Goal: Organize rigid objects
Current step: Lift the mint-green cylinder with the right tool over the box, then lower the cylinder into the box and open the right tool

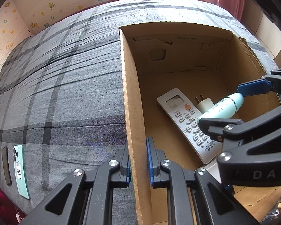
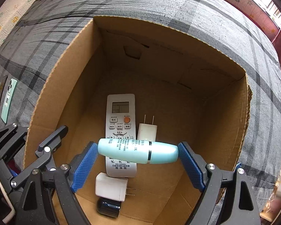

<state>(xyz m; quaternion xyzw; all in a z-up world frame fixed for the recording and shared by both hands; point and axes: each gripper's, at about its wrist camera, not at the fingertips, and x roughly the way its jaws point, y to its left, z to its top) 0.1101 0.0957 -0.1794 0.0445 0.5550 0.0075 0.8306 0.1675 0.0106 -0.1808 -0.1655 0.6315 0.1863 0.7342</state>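
Placement is the step in hand: the right gripper (image 2: 137, 152) hangs inside the cardboard box (image 2: 232, 123), its fingers spread wide yet pinching a pale blue tube (image 2: 138, 151) end to end, crosswise above the white remote (image 2: 120, 112) on the box floor. Two white chargers (image 2: 147, 131) and a dark round item (image 2: 107, 207) also lie there. The left gripper (image 1: 138, 164) has its fingers pressed on the near box wall, seemingly steadying it. Outside on the grey plaid bed (image 1: 65, 86) a mint green phone (image 1: 20, 170) and a dark bar (image 1: 6, 166) remain unsorted. Next, the tube likely needs lowering to a free patch of floor, then releasing, then the phone fetched.
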